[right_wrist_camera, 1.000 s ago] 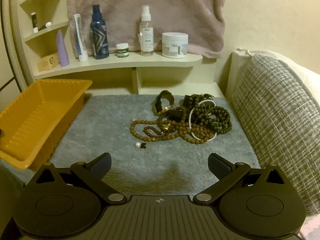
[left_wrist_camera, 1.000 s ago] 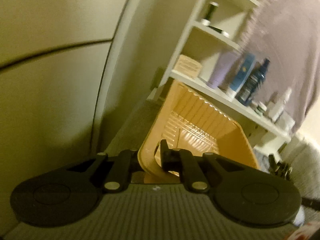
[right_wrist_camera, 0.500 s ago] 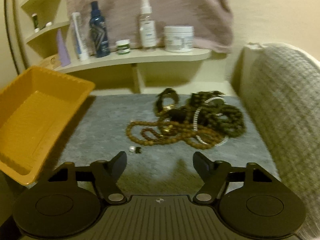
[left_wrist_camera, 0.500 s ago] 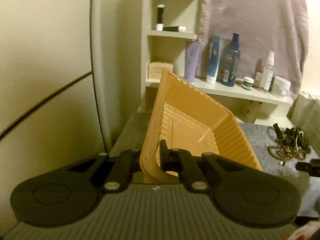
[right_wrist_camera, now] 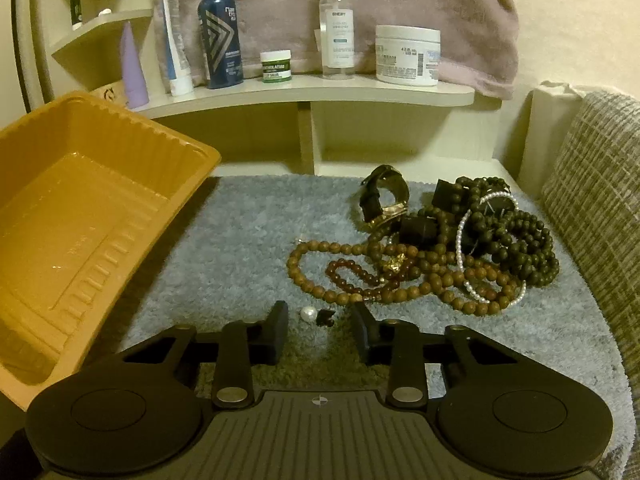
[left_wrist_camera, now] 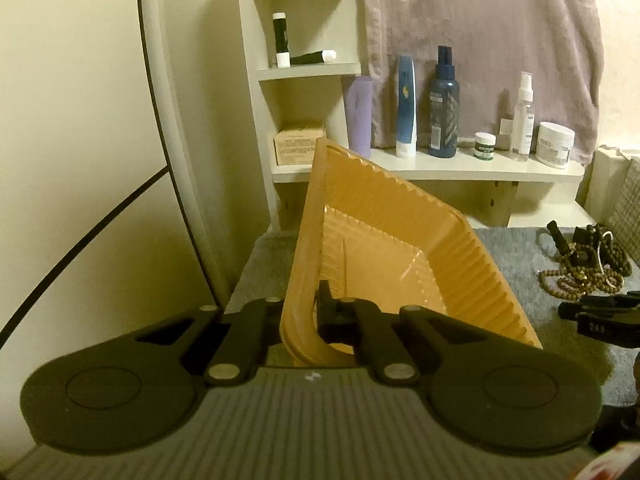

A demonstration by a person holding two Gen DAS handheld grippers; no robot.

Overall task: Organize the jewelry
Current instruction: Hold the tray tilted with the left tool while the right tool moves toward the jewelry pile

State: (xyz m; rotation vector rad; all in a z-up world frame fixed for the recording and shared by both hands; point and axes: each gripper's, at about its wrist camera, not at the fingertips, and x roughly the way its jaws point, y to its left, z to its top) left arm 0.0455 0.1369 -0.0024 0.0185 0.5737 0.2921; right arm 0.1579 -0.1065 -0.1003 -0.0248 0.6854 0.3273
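Observation:
My left gripper [left_wrist_camera: 304, 312] is shut on the near rim of an orange plastic tray [left_wrist_camera: 384, 256] and holds it tilted up; the tray also shows at the left of the right wrist view [right_wrist_camera: 80, 216]. A tangled pile of bead necklaces, bracelets and a watch [right_wrist_camera: 452, 240] lies on the grey mat [right_wrist_camera: 240, 240]; it shows at the far right of the left wrist view [left_wrist_camera: 584, 264]. My right gripper [right_wrist_camera: 320, 320] is partly open, low over the mat, its fingers on either side of a small pearl earring [right_wrist_camera: 307, 313] and a dark piece [right_wrist_camera: 325, 317].
A white shelf [right_wrist_camera: 312, 88] behind the mat carries bottles, tubes and jars, with a mauve towel [right_wrist_camera: 400, 0] hanging behind. A woven grey cushion [right_wrist_camera: 592, 184] borders the mat on the right. A wall with a curved frame [left_wrist_camera: 168, 160] stands to the left.
The right gripper has come down and forward to the pearl earring, its fingers narrowing from wide open. The left gripper has swung right with the tray still held.

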